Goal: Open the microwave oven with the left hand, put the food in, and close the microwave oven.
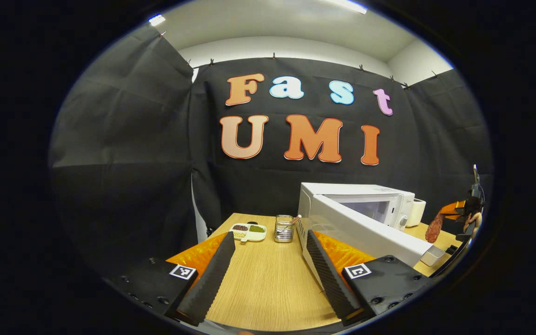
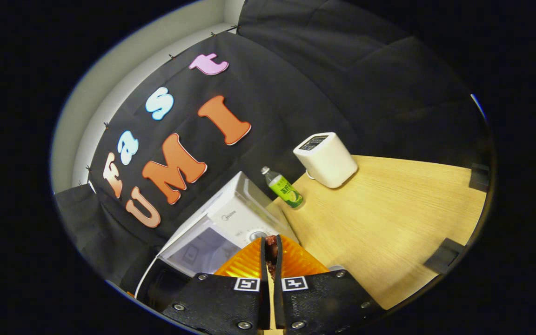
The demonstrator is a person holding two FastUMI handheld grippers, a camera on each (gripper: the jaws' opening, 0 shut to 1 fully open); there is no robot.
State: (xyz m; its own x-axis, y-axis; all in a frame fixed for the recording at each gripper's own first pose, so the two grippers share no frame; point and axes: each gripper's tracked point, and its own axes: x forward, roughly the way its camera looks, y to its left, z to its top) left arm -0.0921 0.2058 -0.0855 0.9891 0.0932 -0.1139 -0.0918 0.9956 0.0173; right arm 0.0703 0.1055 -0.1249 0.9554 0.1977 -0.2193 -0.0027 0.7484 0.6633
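The white microwave [image 1: 358, 190] stands on the wooden table [image 1: 268, 279] with its door [image 1: 365, 230] swung open toward me. My left gripper [image 1: 269, 235] is open and holds nothing, just left of the door's edge. At the far right a hand holds my right gripper [image 1: 456, 208], from which a reddish sausage-like food [image 1: 434, 228] hangs. In the right gripper view the right gripper [image 2: 271, 244] is shut on that dark red food [image 2: 271, 253], above and in front of the microwave [image 2: 231, 218] and its open cavity [image 2: 198, 251].
A small white tray of beans [image 1: 248, 231] and a glass jar [image 1: 284, 228] sit left of the microwave. A green bottle [image 2: 286, 188] and a white boxy appliance [image 2: 326, 159] stand to its right, near the wall. Bare tabletop [image 2: 389, 218] extends beyond them.
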